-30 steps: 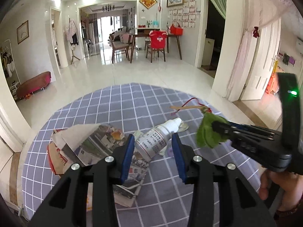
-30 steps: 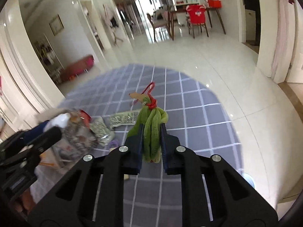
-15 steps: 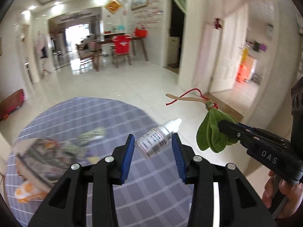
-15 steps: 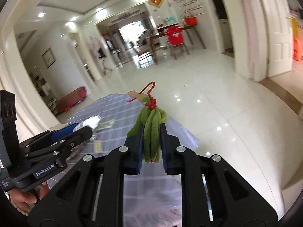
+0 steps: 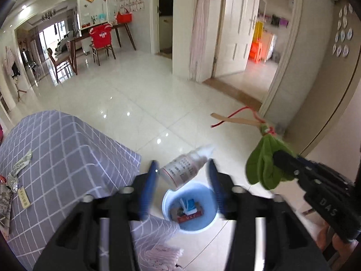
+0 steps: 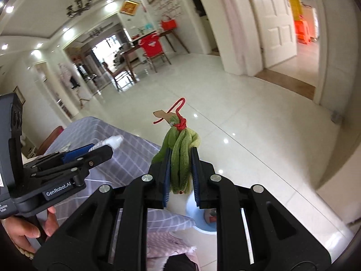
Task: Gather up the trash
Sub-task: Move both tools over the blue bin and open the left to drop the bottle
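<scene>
Now bottle (image 5: 183, 170) tilted, nozzle up-right, between left gripper (image 5: 182, 181) pads, above bin (image 5: 168, 199).

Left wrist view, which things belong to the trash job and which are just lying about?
Part of the job:
- white bottle at the left tool
- green bundle in the right tool
- blue bin on the floor
- wrappers on the checked table

Lying about:
- red chair
- wooden desk
- red basket
</scene>
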{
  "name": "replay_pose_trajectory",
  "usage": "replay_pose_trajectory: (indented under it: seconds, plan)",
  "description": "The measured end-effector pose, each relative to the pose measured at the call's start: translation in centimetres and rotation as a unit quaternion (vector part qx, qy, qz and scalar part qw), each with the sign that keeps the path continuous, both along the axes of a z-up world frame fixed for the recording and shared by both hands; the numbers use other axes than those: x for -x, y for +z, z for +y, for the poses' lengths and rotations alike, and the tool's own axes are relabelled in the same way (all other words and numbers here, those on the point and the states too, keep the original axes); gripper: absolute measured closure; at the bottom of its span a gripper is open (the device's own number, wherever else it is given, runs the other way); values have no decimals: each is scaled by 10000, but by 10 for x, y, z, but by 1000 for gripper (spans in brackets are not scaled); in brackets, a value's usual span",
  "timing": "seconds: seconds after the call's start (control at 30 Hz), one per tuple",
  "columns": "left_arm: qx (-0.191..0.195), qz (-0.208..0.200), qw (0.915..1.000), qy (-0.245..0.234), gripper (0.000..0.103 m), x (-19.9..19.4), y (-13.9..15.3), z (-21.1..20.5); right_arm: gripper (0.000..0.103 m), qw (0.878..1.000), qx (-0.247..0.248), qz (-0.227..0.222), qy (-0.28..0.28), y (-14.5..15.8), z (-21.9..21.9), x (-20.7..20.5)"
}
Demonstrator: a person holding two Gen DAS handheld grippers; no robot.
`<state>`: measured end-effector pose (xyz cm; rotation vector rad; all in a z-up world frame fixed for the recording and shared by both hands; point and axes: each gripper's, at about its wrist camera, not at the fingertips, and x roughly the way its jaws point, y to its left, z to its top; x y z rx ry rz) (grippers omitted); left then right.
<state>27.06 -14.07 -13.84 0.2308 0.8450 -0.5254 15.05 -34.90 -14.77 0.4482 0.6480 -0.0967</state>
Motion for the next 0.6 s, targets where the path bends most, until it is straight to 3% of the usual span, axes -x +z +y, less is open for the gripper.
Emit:
replay_pose_trajectory:
  seconds: [0.13, 0.6]
  plan:
    - [-310, -196, 9993, 85, 22, 6, -7, -14, 84, 9999, -74, 103, -91, -10, -12, 7]
    - [-289, -167, 9989, 314, 22, 10, -7, -6, 84, 9993, -244, 238, 118, -22, -1, -2]
